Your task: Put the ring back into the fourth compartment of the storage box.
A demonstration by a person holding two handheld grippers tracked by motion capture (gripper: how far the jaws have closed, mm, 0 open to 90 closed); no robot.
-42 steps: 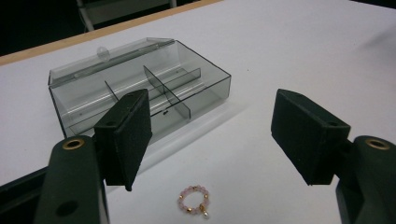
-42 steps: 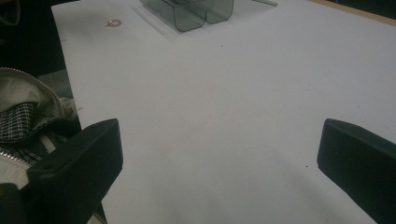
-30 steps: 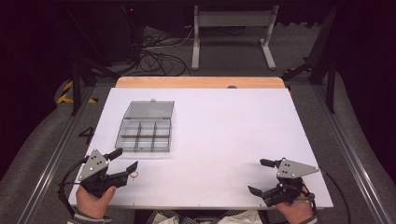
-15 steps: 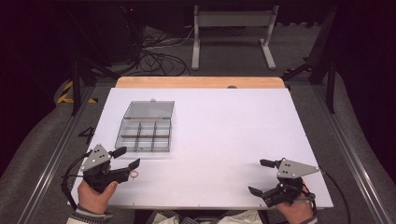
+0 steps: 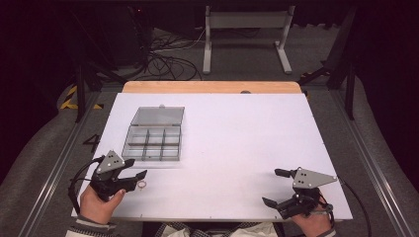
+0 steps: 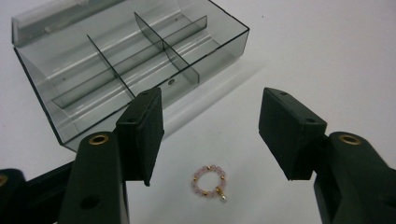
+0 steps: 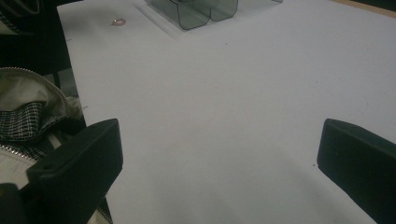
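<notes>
Bead ring lies flat on the white bench, just in front of the clear divided box. Left gripper straddles it, jaws closing but not touching; right gripper gapes wide, well apart.

The organiser box is smoky, see-through plastic, glossy with bright edges. The bead ring is made of small pale pink beads with shiny gold-coloured ones between. The counter is topped with a smooth, matt white sheet over bare wood at its far edge. The left gripper has matt black, rubbery-looking pads and brass-coloured rivets.
</notes>
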